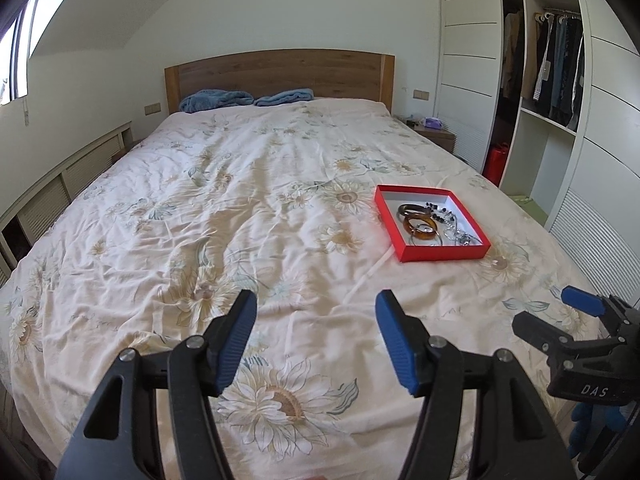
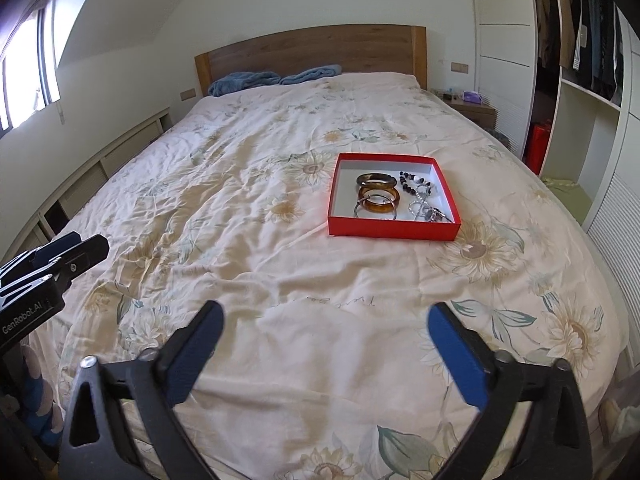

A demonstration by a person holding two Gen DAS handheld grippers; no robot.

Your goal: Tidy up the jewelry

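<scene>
A shallow red box (image 1: 444,255) (image 2: 394,230) with a white inside lies on the bed, right of centre. In it lie an amber bangle (image 1: 421,229) (image 2: 379,203), a dark brown bangle (image 1: 413,211) (image 2: 376,179), a thin metal ring, a dark bead string (image 2: 409,183) and a silver chain (image 2: 425,211). My left gripper (image 1: 316,308) is open and empty above the bed's near end, left of the box. My right gripper (image 2: 326,322) is open and empty, in front of the box. Each gripper also shows at the edge of the other's view (image 1: 576,316) (image 2: 68,252).
The bed (image 2: 280,280) has a cream sunflower quilt, a wooden headboard (image 1: 280,76) and blue pillows (image 1: 218,100). An open wardrobe with hanging clothes (image 1: 552,68) and a nightstand (image 1: 434,132) stand on the right. A low slatted cabinet (image 1: 60,184) runs along the left wall.
</scene>
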